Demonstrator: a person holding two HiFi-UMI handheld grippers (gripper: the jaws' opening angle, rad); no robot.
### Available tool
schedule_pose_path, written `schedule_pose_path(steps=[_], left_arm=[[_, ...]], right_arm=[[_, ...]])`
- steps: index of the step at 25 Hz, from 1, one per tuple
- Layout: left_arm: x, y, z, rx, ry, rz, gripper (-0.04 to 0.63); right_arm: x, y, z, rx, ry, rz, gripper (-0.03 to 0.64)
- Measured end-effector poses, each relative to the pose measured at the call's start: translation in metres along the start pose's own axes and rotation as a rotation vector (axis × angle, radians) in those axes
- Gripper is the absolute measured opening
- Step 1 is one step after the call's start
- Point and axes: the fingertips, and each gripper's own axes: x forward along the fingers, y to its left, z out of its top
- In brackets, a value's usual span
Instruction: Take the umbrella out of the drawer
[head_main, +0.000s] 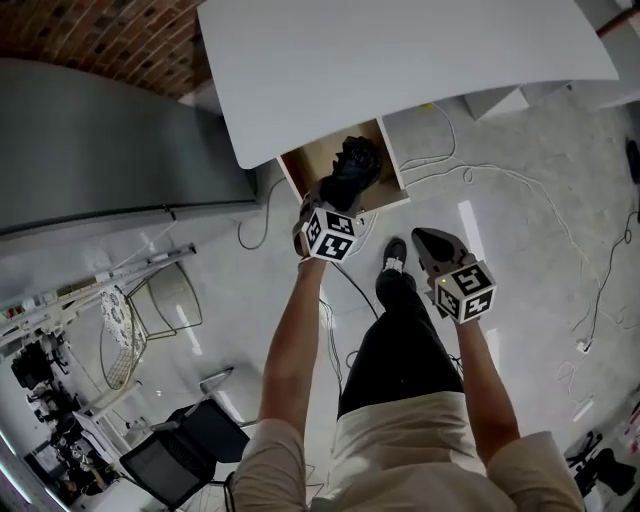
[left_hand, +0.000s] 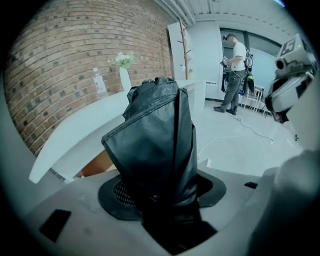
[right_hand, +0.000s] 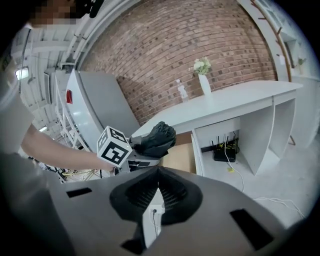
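Note:
The folded black umbrella (head_main: 352, 165) hangs over the open wooden drawer (head_main: 310, 168), which juts from under the white desk (head_main: 400, 60). My left gripper (head_main: 328, 198) is shut on the umbrella's lower end. In the left gripper view the umbrella (left_hand: 155, 140) rises straight out from between the jaws (left_hand: 160, 200) and fills the middle of the picture. The right gripper view shows the umbrella (right_hand: 156, 138) and the drawer (right_hand: 181, 156) ahead, beside the left gripper's marker cube (right_hand: 114, 146). My right gripper (head_main: 425, 238) hangs to the right above the floor, and its jaws (right_hand: 158, 186) are shut on nothing.
White cables (head_main: 520, 195) trail over the pale floor. A grey cabinet (head_main: 90, 150) stands left, with a wire chair (head_main: 150, 310) and a black chair (head_main: 185, 450) nearer. A vase of flowers (right_hand: 202, 75) stands on the desk, a router (right_hand: 226, 150) sits beneath it. A person (left_hand: 234, 75) stands far off.

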Motion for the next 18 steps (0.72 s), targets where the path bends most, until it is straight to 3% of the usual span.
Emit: schedule_pose_path(steps=[11,15,18], left_arm=[[-0.145,-0.027,0.074,-0.259,-0.213,0.139,0.250],[-0.194,-0.041,0.084,-0.411,-0.304,0.195,0.250],[-0.223,-0.055,0.087,-0.470,-0.342,0.213,0.250]], right_arm=[[-0.077,0.043,0.069,-0.103,-0.086,0.036,0.069],[-0.091,0.062,0.082,-0.127,-0.051,0.090,0.069],[-0.101,0.079,0.091,-0.163,-0.048,0.104,0.069]])
